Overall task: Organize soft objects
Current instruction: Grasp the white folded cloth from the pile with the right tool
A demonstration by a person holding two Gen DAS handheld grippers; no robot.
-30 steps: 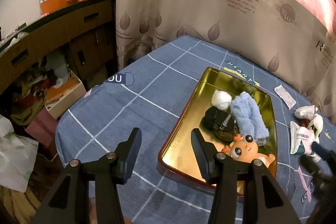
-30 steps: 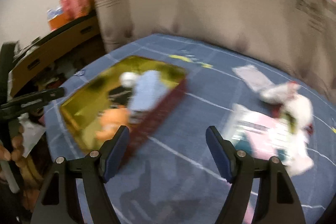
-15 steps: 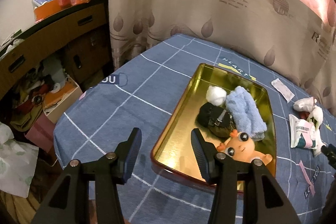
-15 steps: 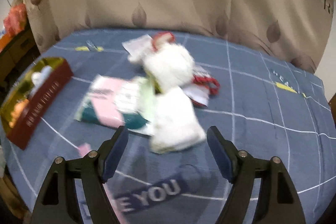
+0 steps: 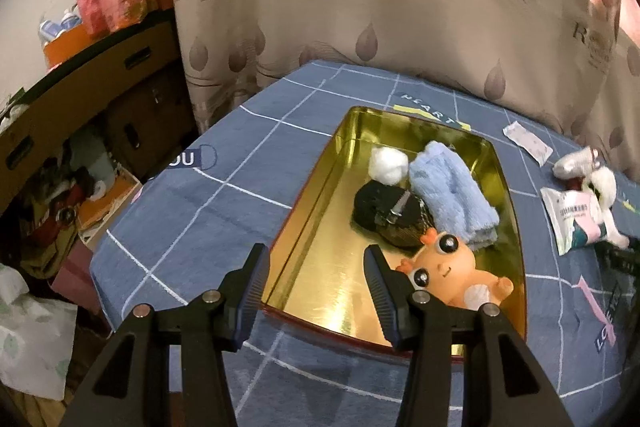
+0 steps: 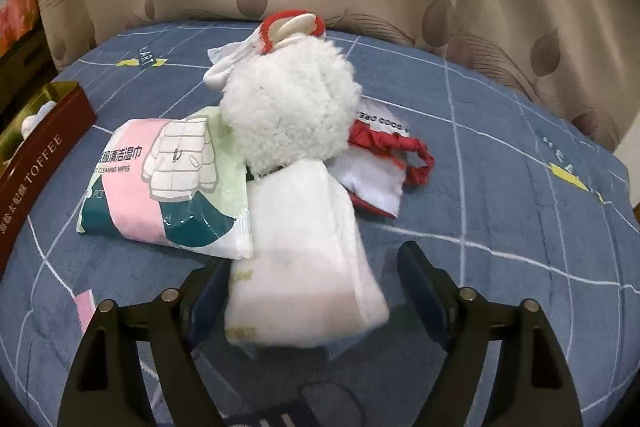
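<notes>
A gold tin tray (image 5: 316,267) with red sides lies on the blue checked cloth. In it are a white fluffy ball (image 5: 388,165), a light blue towel (image 5: 448,195), a black pouch (image 5: 386,213) and an orange doll (image 5: 448,273). My left gripper (image 5: 318,285) is open and empty over the tray's near left corner. My right gripper (image 6: 312,287) is open around a white folded soft pack (image 6: 304,251), jaws on either side. Behind it lie a white fluffy plush (image 6: 292,107), a wet wipes pack (image 6: 160,183), a red and white bag (image 6: 380,163) and a white sock (image 6: 236,59).
The tray's red side reading TOFFEE (image 6: 36,163) is at the right wrist view's left edge. A beige curtain (image 5: 400,7) hangs behind the table. Left of the table stand a wooden cabinet (image 5: 80,87) and floor clutter (image 5: 72,195). A small white sachet (image 5: 528,143) lies past the tray.
My right gripper has swung from the tray to the pile and closed in, so the white pack now sits between its jaws. My left gripper has shifted slightly over the tray's corner.
</notes>
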